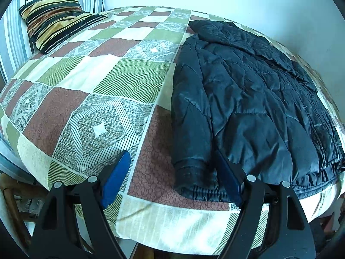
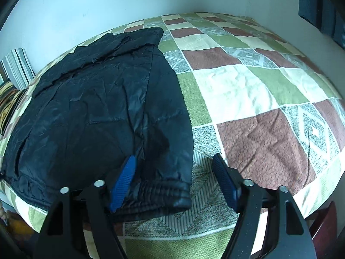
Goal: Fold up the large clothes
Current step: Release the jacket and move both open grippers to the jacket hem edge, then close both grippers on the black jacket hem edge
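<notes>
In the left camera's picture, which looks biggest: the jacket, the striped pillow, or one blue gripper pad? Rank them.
1. Jacket
2. Striped pillow
3. Blue pad

The pad sits nearest the camera and the pillow farthest, so true sizes differ more than this shows.

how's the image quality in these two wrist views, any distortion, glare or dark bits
Left wrist view: strong fisheye bulge curves the patterned bedspread; soft sheen on the dark jacket, quilting readable; corners black. Right wrist view: same bulge; the jacket reads darker with less detail; the right gripper casts a shadow on the sleeve cuff. Both look sharp, with a bluish cast on the wall.
</notes>
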{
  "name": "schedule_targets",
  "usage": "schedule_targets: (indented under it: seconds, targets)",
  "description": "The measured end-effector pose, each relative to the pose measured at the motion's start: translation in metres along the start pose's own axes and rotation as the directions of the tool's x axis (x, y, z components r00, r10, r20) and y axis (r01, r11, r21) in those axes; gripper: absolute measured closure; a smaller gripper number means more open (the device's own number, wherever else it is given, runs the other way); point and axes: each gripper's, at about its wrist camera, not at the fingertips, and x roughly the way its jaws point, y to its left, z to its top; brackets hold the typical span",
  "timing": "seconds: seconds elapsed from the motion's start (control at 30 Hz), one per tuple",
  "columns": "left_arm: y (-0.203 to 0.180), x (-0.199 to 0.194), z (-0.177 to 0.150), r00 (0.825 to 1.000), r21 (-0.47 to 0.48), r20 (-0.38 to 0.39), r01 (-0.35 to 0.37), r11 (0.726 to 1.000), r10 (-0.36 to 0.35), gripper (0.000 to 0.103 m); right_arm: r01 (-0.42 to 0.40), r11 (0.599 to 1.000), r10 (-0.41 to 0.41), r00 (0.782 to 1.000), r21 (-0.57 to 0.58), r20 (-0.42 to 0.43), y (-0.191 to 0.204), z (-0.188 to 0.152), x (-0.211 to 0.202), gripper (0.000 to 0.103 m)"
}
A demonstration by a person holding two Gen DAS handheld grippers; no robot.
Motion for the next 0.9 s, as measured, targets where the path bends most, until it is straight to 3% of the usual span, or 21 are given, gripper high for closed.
schedule_targets:
  seconds: [0.1,0.3,0.43,0.53,0.73,0.9]
  targets:
    - [-0.002,0.0,-0.005,1.0,0.018,-0.016,0.018,1.0,-0.018,0.028,-0.011,1.0,0.011,1.0,-0.021,0.003,0.006,-0.001,-0.003,0.055]
    - [-0.011,-0.003,-0.009,0.994,0.025,-0.012,0.112,0.993,-0.112,0.07,-0.001,0.998,0.003,1.0,-0.055,0.024,0.015,-0.003,-0.008,0.07]
    - [-0.016,-0.004,-0.009,0.994,0.047,-0.01,0.112,0.993,-0.111,0.08,-0.013,0.999,0.015,0.999,-0.045,0.037,0.013,-0.003,-0.013,0.083]
    - [-0.021,-0.007,-0.007,0.995,0.062,-0.007,0.098,0.993,-0.097,0.088,-0.018,0.999,0.019,0.999,-0.043,0.038,0.013,-0.003,-0.013,0.085]
    - [-0.021,-0.014,-0.002,0.997,0.045,0.011,0.077,0.996,-0.078,0.093,-0.04,0.999,0.041,0.998,-0.02,0.057,0.013,-0.001,-0.021,0.09]
    - [-0.018,-0.043,0.013,0.989,0.013,0.103,0.104,0.994,-0.105,0.095,-0.12,0.992,0.116,0.99,0.044,0.086,0.006,0.009,-0.038,0.092]
